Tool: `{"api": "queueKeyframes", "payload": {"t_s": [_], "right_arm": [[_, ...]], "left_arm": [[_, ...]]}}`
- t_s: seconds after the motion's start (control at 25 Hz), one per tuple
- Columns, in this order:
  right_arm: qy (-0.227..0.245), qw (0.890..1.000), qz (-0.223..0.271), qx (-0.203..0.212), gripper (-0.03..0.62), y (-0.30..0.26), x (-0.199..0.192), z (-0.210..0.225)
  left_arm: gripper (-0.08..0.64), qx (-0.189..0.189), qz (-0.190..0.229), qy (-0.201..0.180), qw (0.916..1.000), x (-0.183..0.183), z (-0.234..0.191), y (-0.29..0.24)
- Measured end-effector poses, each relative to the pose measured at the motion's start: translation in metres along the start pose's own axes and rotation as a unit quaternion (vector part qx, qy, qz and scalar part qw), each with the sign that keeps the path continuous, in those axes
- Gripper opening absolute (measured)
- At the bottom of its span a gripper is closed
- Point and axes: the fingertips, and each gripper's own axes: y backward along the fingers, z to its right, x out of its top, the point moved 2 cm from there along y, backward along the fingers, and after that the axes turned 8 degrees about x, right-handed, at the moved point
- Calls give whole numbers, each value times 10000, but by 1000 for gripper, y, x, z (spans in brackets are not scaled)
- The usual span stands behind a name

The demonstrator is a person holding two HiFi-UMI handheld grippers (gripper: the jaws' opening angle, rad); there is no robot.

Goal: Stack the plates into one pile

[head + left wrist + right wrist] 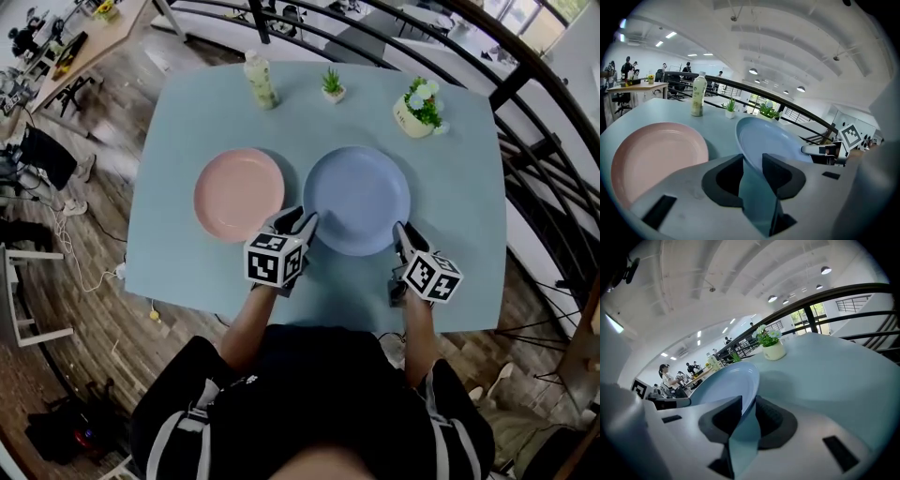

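A blue plate (356, 199) sits mid-table, held by both grippers at its near rim. My left gripper (302, 223) is shut on the plate's near-left edge; in the left gripper view the blue plate (773, 140) rises tilted from between the jaws. My right gripper (405, 234) is shut on the near-right edge, and the right gripper view shows the blue plate (726, 383) wedged between its jaws. A pink plate (239, 194) lies flat to the left, also seen as the pink plate (651, 157) beside the left gripper.
At the far edge of the light blue table (459, 187) stand a bottle (260, 81), a small potted plant (332, 85) and a flower pot (419, 106). A black railing (525, 84) runs along the right side. A person's arms and torso fill the bottom.
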Motion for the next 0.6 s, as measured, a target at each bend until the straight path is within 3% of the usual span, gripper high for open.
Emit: {"api": "queueKeyframes", "payload": {"t_s": [0.6], "right_arm": [[426,9964,-418,602,90,-74,-5,-84]], "left_arm": [[129,679,216,502,9962,-5,-93,51]]}}
